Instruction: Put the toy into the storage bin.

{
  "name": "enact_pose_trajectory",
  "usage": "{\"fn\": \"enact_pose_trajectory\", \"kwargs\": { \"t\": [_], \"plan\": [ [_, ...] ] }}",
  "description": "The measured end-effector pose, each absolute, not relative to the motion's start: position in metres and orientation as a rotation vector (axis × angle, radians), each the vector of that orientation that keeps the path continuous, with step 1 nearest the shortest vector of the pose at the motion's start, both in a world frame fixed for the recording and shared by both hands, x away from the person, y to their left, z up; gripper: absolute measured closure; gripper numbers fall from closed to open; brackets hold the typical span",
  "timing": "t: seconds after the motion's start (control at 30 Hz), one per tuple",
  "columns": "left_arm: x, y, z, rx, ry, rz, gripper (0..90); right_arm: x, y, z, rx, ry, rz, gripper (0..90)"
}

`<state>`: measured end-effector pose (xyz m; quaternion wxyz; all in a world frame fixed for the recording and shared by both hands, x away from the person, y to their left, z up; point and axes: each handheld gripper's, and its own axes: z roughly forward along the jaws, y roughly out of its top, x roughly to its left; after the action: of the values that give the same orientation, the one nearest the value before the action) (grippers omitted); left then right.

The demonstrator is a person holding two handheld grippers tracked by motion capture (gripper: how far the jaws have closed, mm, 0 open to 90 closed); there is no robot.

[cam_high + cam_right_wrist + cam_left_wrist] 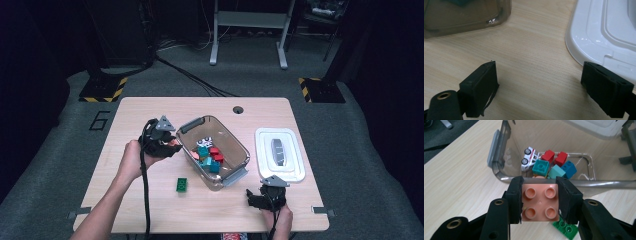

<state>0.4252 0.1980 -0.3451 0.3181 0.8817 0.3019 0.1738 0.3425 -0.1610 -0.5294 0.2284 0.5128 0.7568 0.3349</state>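
Left of centre in the high view, the left gripper (167, 142) clamps a pink brick (539, 202) beside the clear bin (235, 145), seemingly mid-carry; next, it must clear the rim, then release. Lower right, the right gripper (260, 199) rests wide open, empty.

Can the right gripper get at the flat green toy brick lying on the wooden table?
Probably yes: the right gripper stands open and empty, and bare table lies between it and the green brick.
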Motion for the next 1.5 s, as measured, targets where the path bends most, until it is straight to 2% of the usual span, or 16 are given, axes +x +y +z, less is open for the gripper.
{"fn": "enact_pose_trajectory", "kwargs": {
  "t": [0.37,0.73,1.1,1.5],
  "plan": [
    [0.438,0.162,-0.342,2.339,0.737,0.410,58.9,0.342,-0.161,-0.529,1.411,2.084,0.922,12.9],
    [0.444,0.133,-0.365,2.400,0.711,0.338,58.9,0.342,-0.161,-0.529,1.412,2.084,0.922,12.9],
    [0.444,0.124,-0.382,2.459,0.714,0.267,58.8,0.342,-0.161,-0.529,1.412,2.084,0.922,12.9],
    [0.442,0.124,-0.383,2.500,0.694,0.223,56.9,0.342,-0.161,-0.529,1.412,2.084,0.922,12.9]
  ]
}}
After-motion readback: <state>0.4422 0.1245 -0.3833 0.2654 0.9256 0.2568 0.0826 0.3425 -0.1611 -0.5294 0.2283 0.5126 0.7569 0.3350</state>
